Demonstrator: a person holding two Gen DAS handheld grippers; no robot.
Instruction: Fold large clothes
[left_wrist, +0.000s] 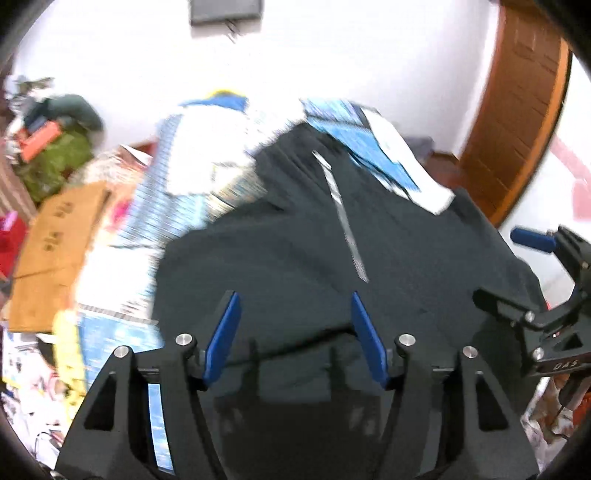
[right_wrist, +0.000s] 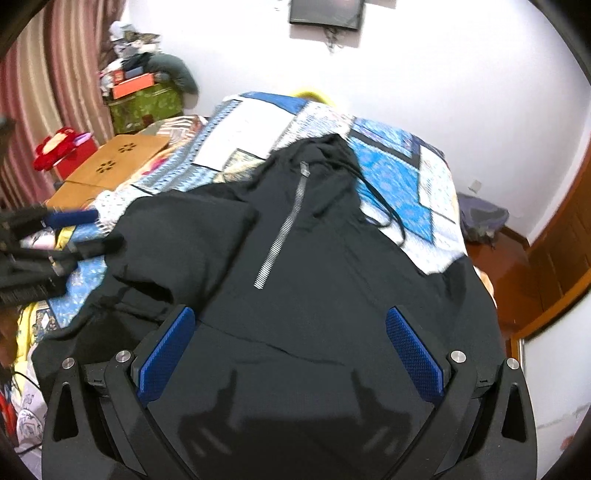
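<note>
A large black hooded top (right_wrist: 295, 288) with a silver half-zip (right_wrist: 284, 229) lies spread on a bed covered by a blue and white patchwork quilt (right_wrist: 399, 177). Its left sleeve (right_wrist: 184, 236) is folded in over the body. It also shows, blurred, in the left wrist view (left_wrist: 314, 251). My left gripper (left_wrist: 295, 332) is open and empty above the garment's lower part. My right gripper (right_wrist: 291, 354) is open wide and empty above the hem area. The right gripper shows at the right edge of the left wrist view (left_wrist: 535, 306); the left gripper shows at the left edge of the right wrist view (right_wrist: 55, 240).
A wooden lap table (right_wrist: 107, 166) lies on the bed's left side. A red box (right_wrist: 70, 155) and piled clutter (right_wrist: 144, 88) stand by the curtain. A wooden door (right_wrist: 565, 236) is at the right. A dark screen (right_wrist: 325, 13) hangs on the white wall.
</note>
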